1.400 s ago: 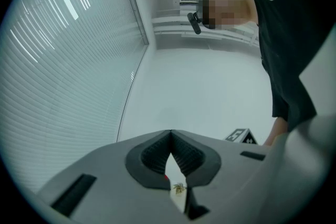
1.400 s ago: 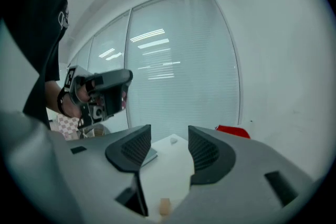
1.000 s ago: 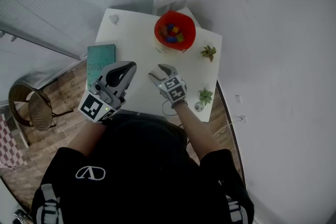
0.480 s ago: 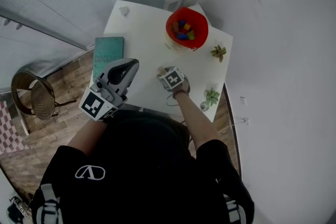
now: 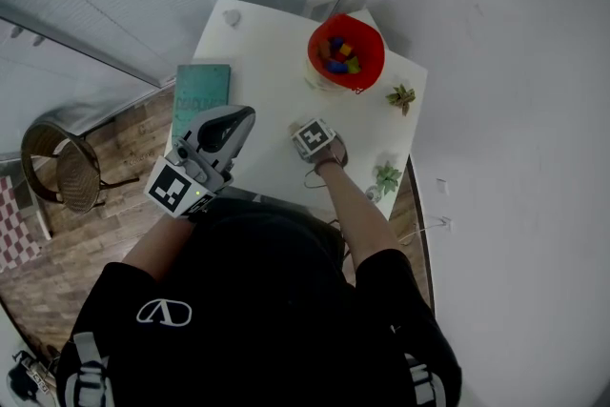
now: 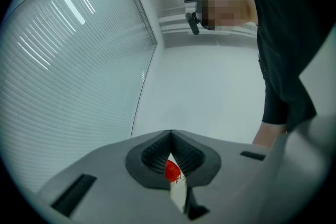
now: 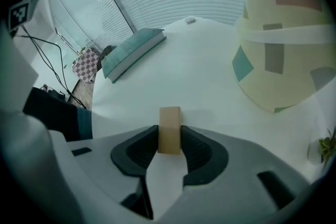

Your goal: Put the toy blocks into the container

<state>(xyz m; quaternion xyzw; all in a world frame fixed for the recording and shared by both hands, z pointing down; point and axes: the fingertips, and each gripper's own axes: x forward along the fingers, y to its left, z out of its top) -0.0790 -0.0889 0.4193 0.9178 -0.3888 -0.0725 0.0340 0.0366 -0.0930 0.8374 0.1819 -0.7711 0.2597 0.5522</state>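
Right gripper pinches the tan block
Jaws just closing onto it on the table; red container at one o'clock; left gripper closed, empty

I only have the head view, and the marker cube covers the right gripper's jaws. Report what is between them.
Observer: A tan block, standing on the white table. The right gripper has just been closing its jaws, and they press the block's two sides.
Operator: Now check the left gripper.
Observer: The left gripper is shut, tips touching, nothing in it.
Operator: Describe the container's side.
Observer: Below its red rim, the container has a cream wall with coloured patches.
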